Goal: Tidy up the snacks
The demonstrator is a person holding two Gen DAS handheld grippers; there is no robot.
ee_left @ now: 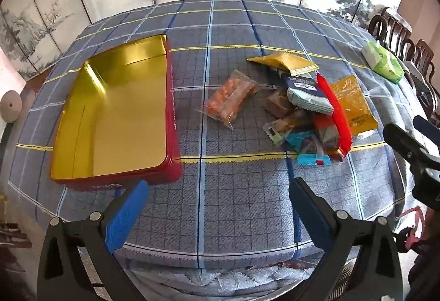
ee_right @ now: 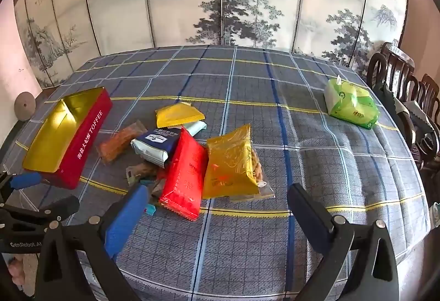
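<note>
while both tongs (ee_left: 217, 207) (ee_right: 217, 210) gape empty, one tin (ee_left: 115, 114) flanks one snack pile (ee_left: 302, 108).

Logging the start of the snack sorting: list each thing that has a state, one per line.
Red metal toffee tin with gold interior: lidless, nothing inside.
Green tissue pack: tissue protruding.
Pile of snack packets: sealed, loose on tablecloth.
Left gripper: open.
Right gripper: open.

1. Left gripper (ee_left: 218, 214): black angular frame, silver round screws, blue ribbed pads on the jaws.
2. Right gripper (ee_right: 217, 218): identical build.
3. White "GenRobot.AI" lettering on the left gripper's black body, seen in the right wrist view.
</note>
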